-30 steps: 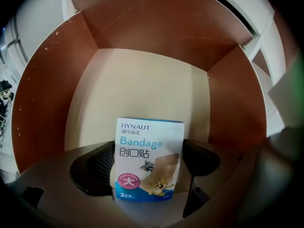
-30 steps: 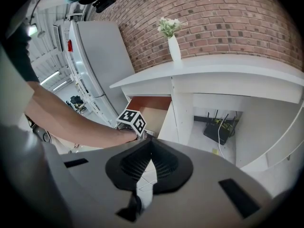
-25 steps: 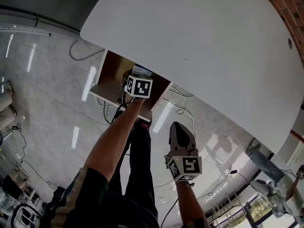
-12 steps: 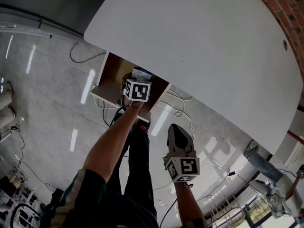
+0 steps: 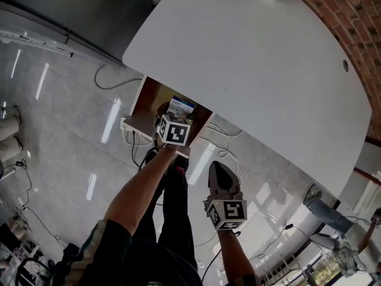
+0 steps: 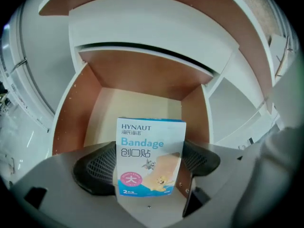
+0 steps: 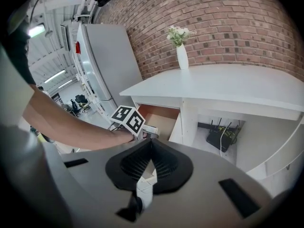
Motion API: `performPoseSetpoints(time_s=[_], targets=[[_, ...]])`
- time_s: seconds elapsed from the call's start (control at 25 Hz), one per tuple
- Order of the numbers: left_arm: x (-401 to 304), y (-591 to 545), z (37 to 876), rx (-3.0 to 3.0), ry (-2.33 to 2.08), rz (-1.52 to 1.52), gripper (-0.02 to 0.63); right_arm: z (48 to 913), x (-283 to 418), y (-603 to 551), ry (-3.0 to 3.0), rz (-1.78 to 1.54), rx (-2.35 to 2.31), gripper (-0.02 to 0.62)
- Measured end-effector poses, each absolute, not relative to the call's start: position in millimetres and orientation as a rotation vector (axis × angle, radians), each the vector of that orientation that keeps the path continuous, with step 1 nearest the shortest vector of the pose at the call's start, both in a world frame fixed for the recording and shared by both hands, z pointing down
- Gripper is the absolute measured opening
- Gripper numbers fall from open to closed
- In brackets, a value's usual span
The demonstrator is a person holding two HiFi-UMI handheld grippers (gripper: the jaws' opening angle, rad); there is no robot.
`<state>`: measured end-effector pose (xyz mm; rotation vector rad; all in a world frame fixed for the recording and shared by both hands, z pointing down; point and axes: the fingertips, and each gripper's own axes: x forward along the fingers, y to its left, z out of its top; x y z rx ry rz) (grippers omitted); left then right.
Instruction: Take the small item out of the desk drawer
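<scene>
The desk drawer point(image 5: 147, 107) stands open under the white desk top point(image 5: 250, 58), its brown inside point(image 6: 137, 106) showing no other item. My left gripper point(image 5: 176, 119) is over the drawer, shut on a small blue-and-white bandage box point(image 6: 151, 146) that stands upright between the black pads point(image 6: 97, 167). The same box point(image 5: 180, 107) shows just beyond the left marker cube point(image 5: 174, 132) in the head view. My right gripper point(image 5: 221, 167) hangs below the drawer over the floor, jaws shut point(image 7: 151, 146) with nothing in them.
A white vase with flowers point(image 7: 182, 51) stands on the desk top near the brick wall point(image 7: 223, 27). A tall grey fridge point(image 7: 104, 63) is to the left. A black router with cables point(image 7: 222, 137) sits under the desk. Cables point(image 5: 113, 76) lie on the shiny floor.
The head view has shifted, so the desk sits lower in frame. The left gripper, still shut on the box, has drawn back slightly toward the drawer's front. The right gripper barely moved.
</scene>
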<state>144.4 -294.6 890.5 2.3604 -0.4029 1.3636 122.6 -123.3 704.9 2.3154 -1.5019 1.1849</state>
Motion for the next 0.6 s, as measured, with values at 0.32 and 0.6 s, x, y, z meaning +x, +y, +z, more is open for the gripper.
performPoseSetpoints(time_s=[0.32, 0.6], targets=[[131.3, -293.6, 833.8, 2.459, -0.378, 1.306, 0.443, 680.8, 121.0, -129.1, -1.52, 1.119, 2.324, 0.023], [105.7, -281.5, 786.4, 2.496, -0.355, 1.289, 0.443, 644.1, 113.7, -146.6, -1.576, 1.045, 2.337, 0.023]])
